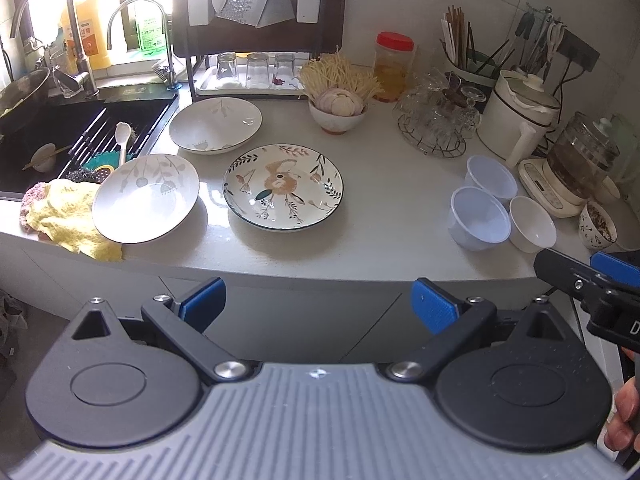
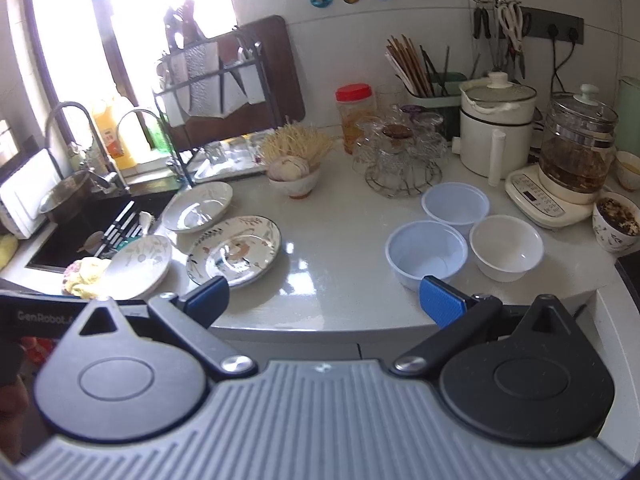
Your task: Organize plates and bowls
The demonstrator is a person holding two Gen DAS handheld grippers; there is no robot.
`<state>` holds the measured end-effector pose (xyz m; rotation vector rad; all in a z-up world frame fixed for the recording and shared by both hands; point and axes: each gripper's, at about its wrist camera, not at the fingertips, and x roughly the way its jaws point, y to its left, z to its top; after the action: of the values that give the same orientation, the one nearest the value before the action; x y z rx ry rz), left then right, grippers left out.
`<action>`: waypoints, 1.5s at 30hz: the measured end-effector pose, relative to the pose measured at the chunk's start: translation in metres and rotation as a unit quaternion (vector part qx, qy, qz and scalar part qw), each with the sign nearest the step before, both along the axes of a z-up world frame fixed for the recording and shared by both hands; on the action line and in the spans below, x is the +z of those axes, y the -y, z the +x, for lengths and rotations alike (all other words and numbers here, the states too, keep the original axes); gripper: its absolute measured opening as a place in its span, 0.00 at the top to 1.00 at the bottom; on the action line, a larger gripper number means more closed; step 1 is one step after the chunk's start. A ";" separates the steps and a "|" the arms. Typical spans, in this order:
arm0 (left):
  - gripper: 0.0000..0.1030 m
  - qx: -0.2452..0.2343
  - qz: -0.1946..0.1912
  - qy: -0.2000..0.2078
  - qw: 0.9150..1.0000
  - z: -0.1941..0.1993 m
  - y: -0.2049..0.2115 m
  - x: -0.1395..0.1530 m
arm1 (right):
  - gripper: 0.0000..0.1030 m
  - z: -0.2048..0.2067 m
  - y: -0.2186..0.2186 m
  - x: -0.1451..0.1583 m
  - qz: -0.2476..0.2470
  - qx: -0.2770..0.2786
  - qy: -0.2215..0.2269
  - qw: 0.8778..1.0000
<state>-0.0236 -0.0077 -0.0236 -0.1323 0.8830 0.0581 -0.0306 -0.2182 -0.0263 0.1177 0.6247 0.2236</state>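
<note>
Three plates lie on the pale counter: a flowered plate (image 1: 283,186) (image 2: 234,250) in the middle, a white leaf-pattern plate (image 1: 146,197) (image 2: 138,266) tilted on a yellow cloth at the left, and another white plate (image 1: 215,125) (image 2: 198,207) behind them. At the right stand two translucent plastic bowls (image 1: 480,218) (image 2: 426,254), (image 1: 491,178) (image 2: 455,204) and a white bowl (image 1: 532,229) (image 2: 506,247). My left gripper (image 1: 318,306) hangs open before the counter edge, holding nothing. My right gripper (image 2: 325,300) is open too, just short of the near plastic bowl.
A black sink (image 1: 60,136) with taps lies at the left, a dish rack (image 1: 256,12) with glasses behind. A bowl of garlic (image 1: 338,114), a red-lidded jar (image 1: 394,66), a glass-cup stand (image 1: 436,120), a white pot (image 1: 516,114) and a kettle (image 2: 572,152) crowd the back right.
</note>
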 end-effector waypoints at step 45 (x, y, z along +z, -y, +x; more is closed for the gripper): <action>0.02 -0.042 -0.003 -0.044 0.998 0.123 -0.198 -0.028 | 0.00 0.078 -0.170 -0.025 0.006 -0.039 -0.048 0.998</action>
<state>0.0996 0.1905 -0.0514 -0.0982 0.9763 -0.0160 0.0469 -0.0486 -0.0518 0.1646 0.7128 0.1471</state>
